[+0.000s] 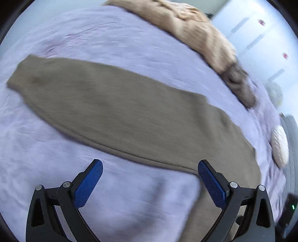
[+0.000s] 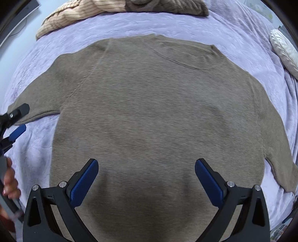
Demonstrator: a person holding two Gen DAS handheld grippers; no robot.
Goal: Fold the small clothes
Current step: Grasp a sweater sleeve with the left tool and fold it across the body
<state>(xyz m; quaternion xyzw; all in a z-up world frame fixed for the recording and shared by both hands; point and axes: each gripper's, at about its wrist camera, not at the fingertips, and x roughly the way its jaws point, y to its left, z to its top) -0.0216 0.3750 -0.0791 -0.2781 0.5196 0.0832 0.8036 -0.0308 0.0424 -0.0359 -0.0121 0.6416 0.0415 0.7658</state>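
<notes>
Sweater (image 2: 149,115) flat on the bed (image 2: 130,24), below your claws.
Your right claw (image 2: 147,167) hangs over its body; your left claw (image 1: 150,167) sits beside its left sleeve (image 1: 111,109); more clothes (image 2: 119,7) lie behind.

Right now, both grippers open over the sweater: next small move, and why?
Probably bring the left gripper down onto the near sleeve and close on it. The taupe sweater lies flat on the lavender bedspread, sleeves spread, nothing folded; that sleeve lies just ahead of the open fingers.

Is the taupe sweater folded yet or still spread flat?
Spread flat. The sweater lies open on the lavender bedspread, both sleeves out to the sides, neckline showing, no fold in it.
</notes>
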